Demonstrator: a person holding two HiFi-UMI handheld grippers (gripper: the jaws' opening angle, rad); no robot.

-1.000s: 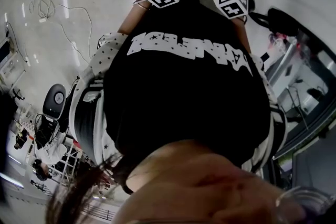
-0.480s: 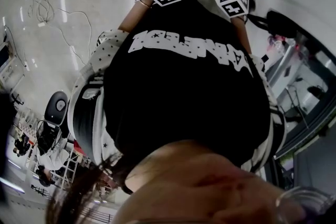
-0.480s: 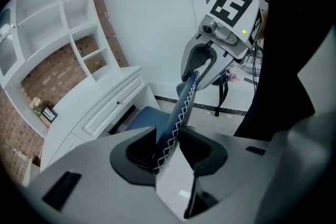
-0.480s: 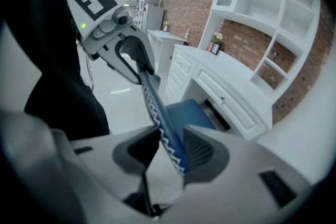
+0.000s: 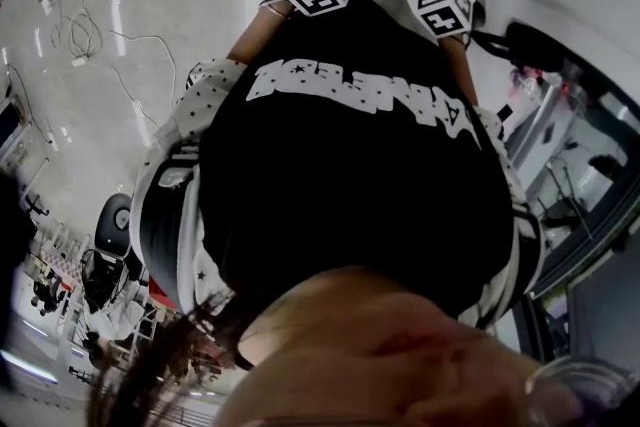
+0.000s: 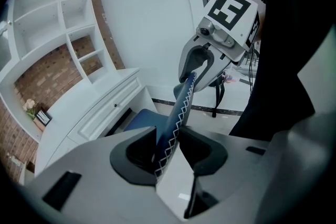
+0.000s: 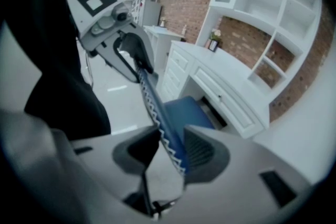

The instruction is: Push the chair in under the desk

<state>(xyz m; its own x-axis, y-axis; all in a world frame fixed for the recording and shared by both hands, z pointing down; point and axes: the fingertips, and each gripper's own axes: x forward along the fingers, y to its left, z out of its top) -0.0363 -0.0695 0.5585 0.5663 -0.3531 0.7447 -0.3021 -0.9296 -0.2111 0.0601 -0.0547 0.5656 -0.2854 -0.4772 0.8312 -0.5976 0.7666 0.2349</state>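
Left gripper (image 6: 167,152) pinched the stitched top edge of the backrest of the blue chair (image 6: 181,105); right gripper (image 7: 169,153) pinched the same edge further along. Its seat (image 6: 137,122) stood just before the white desk (image 6: 100,107), not yet under it.

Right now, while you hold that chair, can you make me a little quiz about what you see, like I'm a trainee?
1. True or false: the left tool and the right tool both clamp the top edge of the blue padded chair back with white zigzag stitching.
2. Where is the chair's blue seat?
A) on top of the white desk with drawers
B) right in front of that desk
C) lying on its side far from it
3. Fill in: the wall behind the white shelves is made of ____.

Key: 1 true; 2 B; 3 brick.
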